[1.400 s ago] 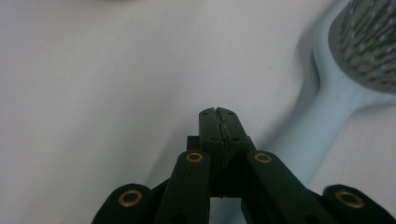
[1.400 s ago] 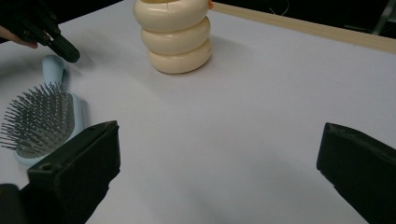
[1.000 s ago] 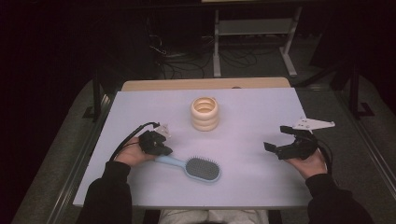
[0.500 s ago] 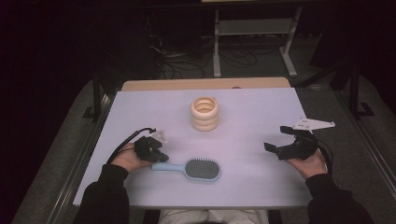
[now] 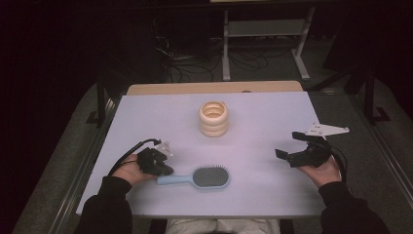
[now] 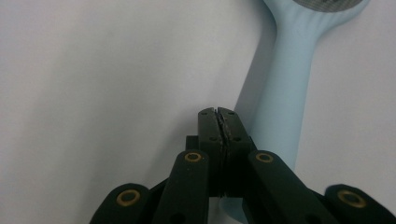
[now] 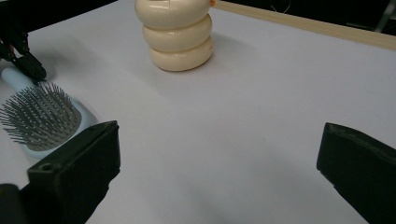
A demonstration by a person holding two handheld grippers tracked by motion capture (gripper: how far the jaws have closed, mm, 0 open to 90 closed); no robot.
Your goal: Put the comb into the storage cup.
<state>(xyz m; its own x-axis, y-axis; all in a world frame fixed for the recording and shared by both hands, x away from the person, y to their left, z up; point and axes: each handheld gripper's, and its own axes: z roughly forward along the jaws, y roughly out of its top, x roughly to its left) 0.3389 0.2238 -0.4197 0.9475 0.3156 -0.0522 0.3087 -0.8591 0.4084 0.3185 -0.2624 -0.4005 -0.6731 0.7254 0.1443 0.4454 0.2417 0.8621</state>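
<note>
**Resting Tongs Beside a Blue Hairbrush**

Lying flat on the pale lavender table (image 5: 146, 122), a light blue plastic hairbrush with a grey bristle pad (image 5: 197, 177) sits near the front edge, bristles up, its handle pointing toward the person's left hand. The left black tongs (image 5: 164, 170) are pressed together with nothing between them, their tips lowered to the table at the end of the handle; from the left tongs' own camera the closed jaws sit just beside the blue handle, and whether they touch it cannot be told. The right black tongs (image 5: 286, 155) are held above the table well off to the right side, jaws spread wide and empty, aimed across the table toward the brush. A grey three-cornered plate (image 5: 325, 129) rides on top of them. Behind the brush, toward the middle of the table, stands a cream-coloured holder shaped like three stacked rings (image 5: 213, 118), upright and open at the top, well apart from both tongs. Dark sleeves (image 5: 104, 204) cover both forearms at the near edge.
</note>
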